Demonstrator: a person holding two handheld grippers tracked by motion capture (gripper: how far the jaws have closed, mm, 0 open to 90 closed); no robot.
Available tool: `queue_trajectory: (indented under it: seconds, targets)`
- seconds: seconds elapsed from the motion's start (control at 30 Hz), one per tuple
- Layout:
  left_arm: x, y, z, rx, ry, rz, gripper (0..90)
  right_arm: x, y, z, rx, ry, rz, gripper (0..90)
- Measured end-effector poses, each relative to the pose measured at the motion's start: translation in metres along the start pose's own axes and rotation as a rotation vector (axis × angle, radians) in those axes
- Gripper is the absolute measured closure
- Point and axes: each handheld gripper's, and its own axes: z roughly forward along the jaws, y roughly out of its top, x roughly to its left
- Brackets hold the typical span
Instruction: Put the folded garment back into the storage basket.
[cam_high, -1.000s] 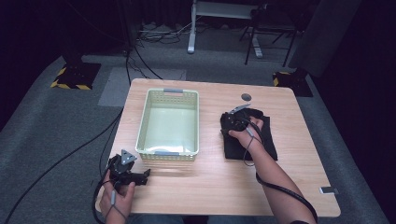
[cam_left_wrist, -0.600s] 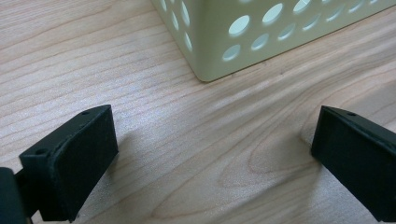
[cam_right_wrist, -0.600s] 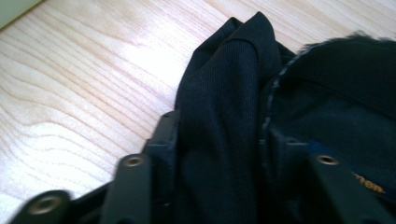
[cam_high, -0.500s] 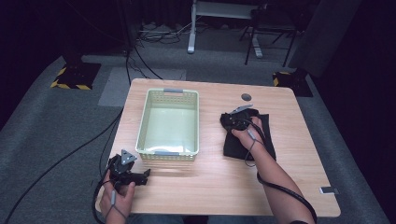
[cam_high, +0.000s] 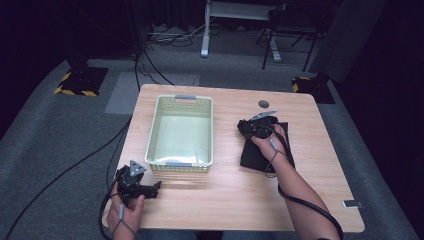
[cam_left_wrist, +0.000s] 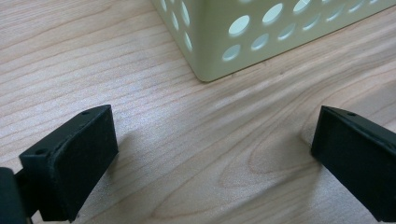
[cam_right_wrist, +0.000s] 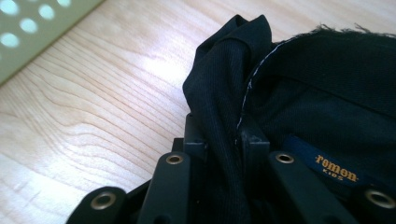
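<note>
Right gripper (cam_high: 251, 128) clamped on a fold of the black garment (cam_high: 262, 150), pinch sitting right at the cloth's near-left edge, jaws closed with the fabric wedged between them in the right gripper view. Risk here: a thin bite on slack knit, so could slip free on a quick lift, or drag the rest in a heap and catch on the basket (cam_high: 181, 162) rim if swung across low. Garment itself lying on the table (cam_high: 235, 195) to the right of the basket, well apart from it, mostly flat with the gripped corner bunched upward. Dark, fine-ribbed cloth (cam_right_wrist: 327, 107), pale stitching along a raw-looking hem, small label (cam_right_wrist: 337, 173) with gold lettering near the jaws. Left gripper (cam_high: 145, 189) spread wide and empty, resting low over bare wood just beside the basket's near-left corner (cam_left_wrist: 205, 70).
</note>
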Motion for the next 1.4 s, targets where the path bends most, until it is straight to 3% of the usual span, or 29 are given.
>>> queue_trajectory:
  seconds: [0.33, 0.47, 0.83, 1.4]
  targets:
    - [0.000, 0.000, 0.000, 0.001, 0.000, 0.001, 0.4, -0.010, 0.007, -0.039, -0.054, -0.006, 0.044, 77.7]
    - [0.000, 0.000, 0.000, 0.001, 0.000, 0.001, 0.4, -0.013, 0.009, -0.053, -0.076, 0.009, 0.047, 77.6]
    - [0.000, 0.000, 0.000, 0.001, -0.001, 0.001, 0.4, -0.014, 0.024, -0.092, -0.126, -0.016, 0.040, 77.5]
    - [0.001, -0.001, -0.001, 0.001, -0.003, 0.005, 0.4, -0.009, 0.049, -0.113, -0.152, -0.032, 0.016, 77.5]
